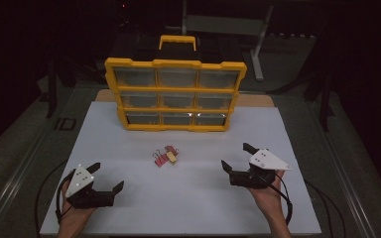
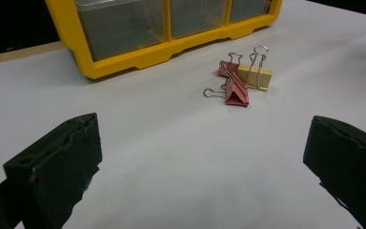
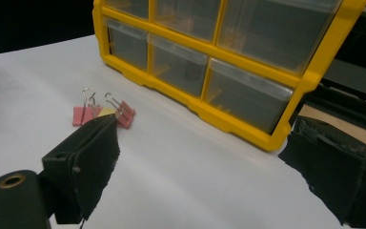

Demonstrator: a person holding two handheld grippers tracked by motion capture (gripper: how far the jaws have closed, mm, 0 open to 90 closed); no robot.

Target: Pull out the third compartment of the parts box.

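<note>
A cluster of small pink and cream metal binder clips [image 1: 164,156] lies on the white worktop [image 1: 188,198], between and ahead of the left gripper [image 1: 109,176] and right gripper [image 1: 235,156], touching neither. Both grippers stand wide open, holding nothing. The left gripper view resolves two pink clips and one cream clip touching; the high view shows the whole yellow nine-drawer plastic organiser [image 1: 174,94] behind them.

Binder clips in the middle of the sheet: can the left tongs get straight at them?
Probably yes. The left tongs are open, and bare white sheet lies between them and the binder clips; the yellow drawer cabinet stands behind.
</note>
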